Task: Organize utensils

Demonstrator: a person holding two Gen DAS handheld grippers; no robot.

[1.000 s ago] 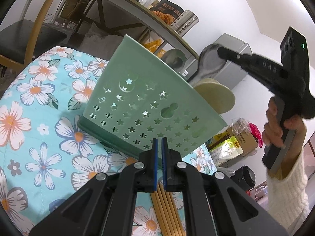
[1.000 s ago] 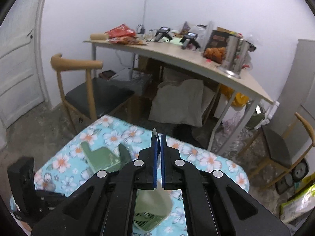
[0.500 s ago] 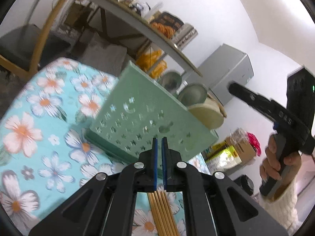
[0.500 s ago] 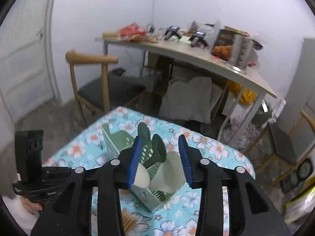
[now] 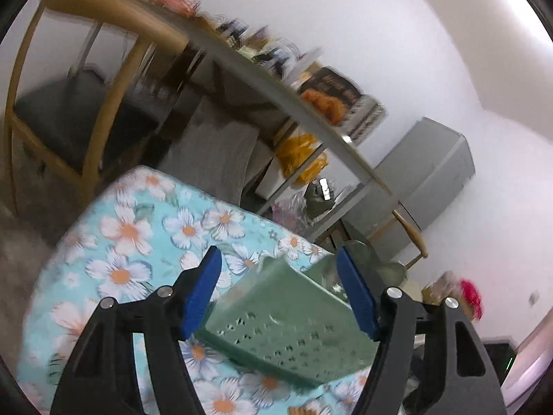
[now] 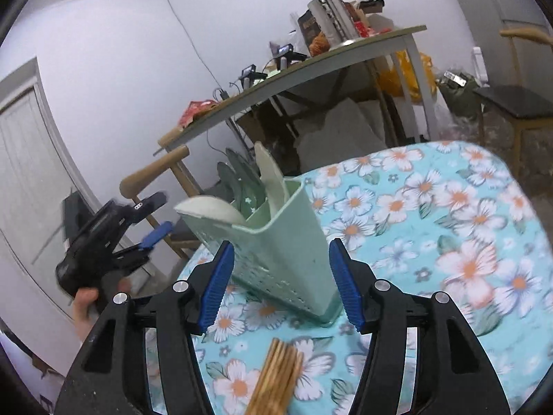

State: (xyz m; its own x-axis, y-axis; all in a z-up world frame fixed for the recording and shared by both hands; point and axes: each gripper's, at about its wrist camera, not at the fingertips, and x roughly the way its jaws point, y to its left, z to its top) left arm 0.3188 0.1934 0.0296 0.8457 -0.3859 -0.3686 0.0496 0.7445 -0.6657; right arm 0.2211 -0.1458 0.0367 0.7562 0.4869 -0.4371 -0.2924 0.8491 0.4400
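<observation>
With spoons now stood in the green holder, both grippers are seen freshly opened and empty, chopsticks left on the table's near edge.

Holder: pale green plastic utensil holder, star-shaped perforations in its walls, open top, standing on the floral-clothed table, away from its edges.
Contents: cream spoons and dark green spoons standing bowls-up inside, leaning past the rim; one cream spoon bowl lies across the rim.
Chopsticks: bundle of wooden chopsticks lying flat on the cloth, near the holder's base, apart from it.
</observation>
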